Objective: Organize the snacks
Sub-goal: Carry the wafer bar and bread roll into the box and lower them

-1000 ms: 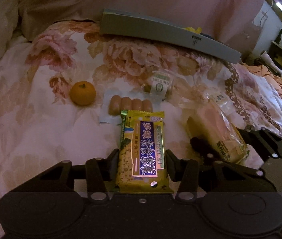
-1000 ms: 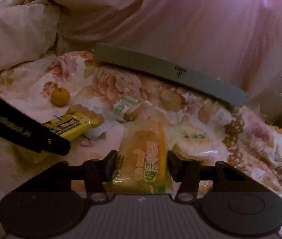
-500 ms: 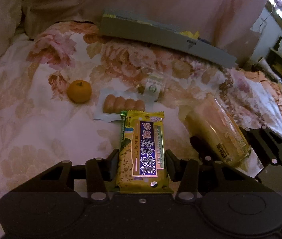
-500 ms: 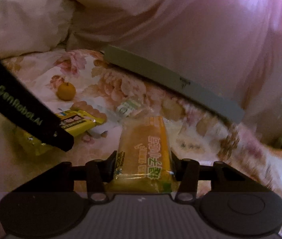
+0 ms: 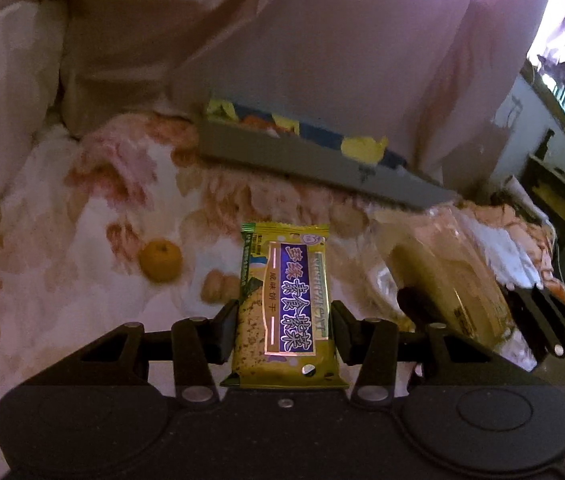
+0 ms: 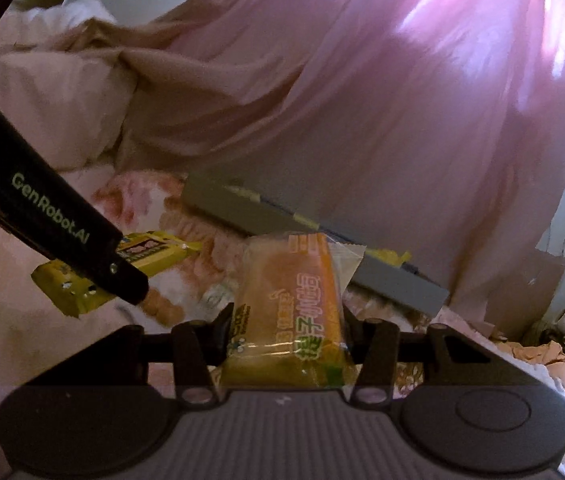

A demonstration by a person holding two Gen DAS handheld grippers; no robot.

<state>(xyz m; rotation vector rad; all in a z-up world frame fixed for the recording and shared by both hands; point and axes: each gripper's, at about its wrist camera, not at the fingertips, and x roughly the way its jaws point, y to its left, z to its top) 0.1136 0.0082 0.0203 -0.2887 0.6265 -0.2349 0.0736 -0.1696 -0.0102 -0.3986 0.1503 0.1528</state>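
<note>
Gripping a yellow biscuit packet point(image 5: 286, 300), the left hand-held gripper point(image 5: 284, 328) hung short of the grey tray point(image 5: 322, 160); the right hand-held gripper point(image 6: 286, 334) clamped an orange cake packet point(image 6: 292, 308). Slick wrappers risked slipping out onto the bed point(image 5: 62, 260) before that tray.

Left gripper point(image 5: 284, 330): matte black throughout. Two blocky black fingers point(image 5: 224, 330) on angular linkage arms, silver screw heads at each pivot. Wide rounded housing below the linkages, smooth-faced, with a shallow circular boss at each end and one small silver screw at centre.

Right gripper point(image 6: 284, 330): same black fingers point(image 6: 222, 332), same linkages, dull silver screws at the pivots. Housing below the linkages finely ribbed and greyer, circular bosses at both ends.

Left gripper's side point(image 6: 54, 228) seen from right wrist camera: long black bar, pale green "GenRobot.AI" lettering, small screw near the tip.
</note>
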